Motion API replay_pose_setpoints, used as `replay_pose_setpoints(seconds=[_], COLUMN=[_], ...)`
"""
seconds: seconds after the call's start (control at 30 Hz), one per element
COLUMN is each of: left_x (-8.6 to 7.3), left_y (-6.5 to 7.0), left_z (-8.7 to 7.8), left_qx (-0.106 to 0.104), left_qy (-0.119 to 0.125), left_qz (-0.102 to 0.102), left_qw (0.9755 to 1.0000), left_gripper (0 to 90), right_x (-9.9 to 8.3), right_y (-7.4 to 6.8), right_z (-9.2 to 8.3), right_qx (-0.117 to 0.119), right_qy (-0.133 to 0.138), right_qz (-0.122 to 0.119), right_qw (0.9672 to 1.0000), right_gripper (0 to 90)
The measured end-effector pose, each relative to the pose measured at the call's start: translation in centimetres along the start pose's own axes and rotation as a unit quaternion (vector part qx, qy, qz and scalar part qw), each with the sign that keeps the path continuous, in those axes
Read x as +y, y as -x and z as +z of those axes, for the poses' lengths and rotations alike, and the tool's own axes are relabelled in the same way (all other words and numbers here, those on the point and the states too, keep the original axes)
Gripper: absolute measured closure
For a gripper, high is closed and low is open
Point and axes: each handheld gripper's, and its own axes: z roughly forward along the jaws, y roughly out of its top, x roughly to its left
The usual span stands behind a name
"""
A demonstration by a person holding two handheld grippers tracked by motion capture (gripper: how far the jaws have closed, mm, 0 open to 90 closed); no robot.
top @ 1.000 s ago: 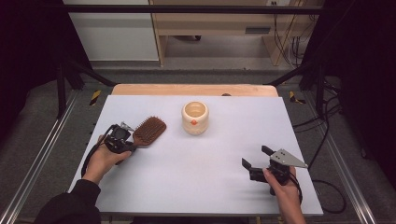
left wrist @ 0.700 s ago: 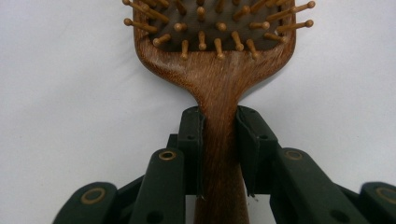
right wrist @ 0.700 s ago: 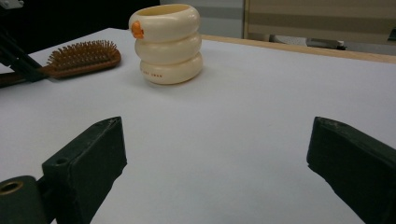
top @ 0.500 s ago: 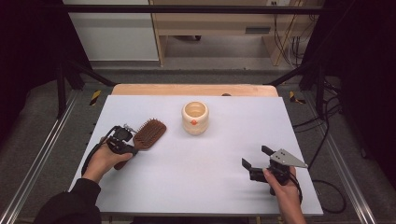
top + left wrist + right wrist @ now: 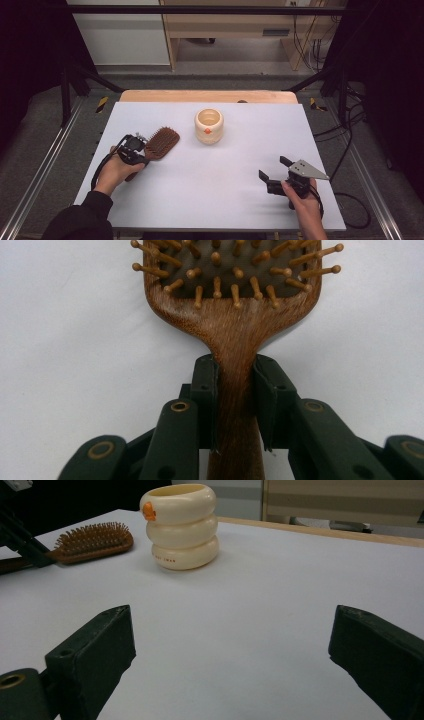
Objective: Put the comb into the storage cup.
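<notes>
A wooden hairbrush (image 5: 161,141) lies bristles up on the white table at the left. My left gripper (image 5: 142,150) is shut on its handle, and the jaws have just been closing on it. In the left gripper view both pads press the sides of the handle (image 5: 235,405), with the bristled head (image 5: 235,270) just beyond my left gripper (image 5: 235,365). My right gripper (image 5: 273,168) rests near the front right, open with nothing between its fingers. In the right gripper view my right gripper (image 5: 230,630) faces a cream ringed cup (image 5: 181,525) and the hairbrush (image 5: 92,540) farther off.
The cream cup (image 5: 209,126) with an orange mark stands upright at the middle back of the table (image 5: 225,200). A wooden strip (image 5: 207,96) runs along the far edge. Metal rails and cables flank the table on the floor.
</notes>
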Motion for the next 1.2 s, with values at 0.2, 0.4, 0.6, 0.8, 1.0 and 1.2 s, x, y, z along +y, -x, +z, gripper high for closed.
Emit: replay_pose_setpoints(seconds=[0.2,0.4,0.6,0.8,1.0,1.2], left_x=[-0.7,-1.4,-2.2,-2.6,-2.7,-2.7], left_y=[-0.1,0.1,0.5,1.2,2.2,3.4], left_z=[-0.2,-0.4,-1.0,-1.5,-1.9,-2.0], left_qx=[-0.002,-0.001,0.002,-0.003,-0.004,-0.004], left_qy=[0.021,0.056,0.098,0.136,0.165,0.199], left_qz=[0.003,0.008,0.016,0.014,0.018,0.021], left_qw=[0.9998,0.9984,0.9951,0.9906,0.9861,0.9798], left_gripper=[72.7,72.7,72.7,72.7,72.7,72.8], right_x=[0.0,0.1,0.1,0.1,0.1,0.1], right_y=[0.0,-0.1,-0.2,-0.2,-0.3,-0.4], right_z=[0.0,0.0,0.0,0.0,0.0,0.0], right_qx=[0.0,0.002,0.003,0.002,0.004,0.005], right_qy=[0.001,0.002,0.002,0.002,0.002,0.003], right_qz=[0.002,-0.001,-0.003,-0.005,-0.005,-0.006], right_qw=[1.0,1.0,1.0,1.0,1.0,1.0], right_gripper=[5.0,5.0,5.0,5.0,5.0,5.0])
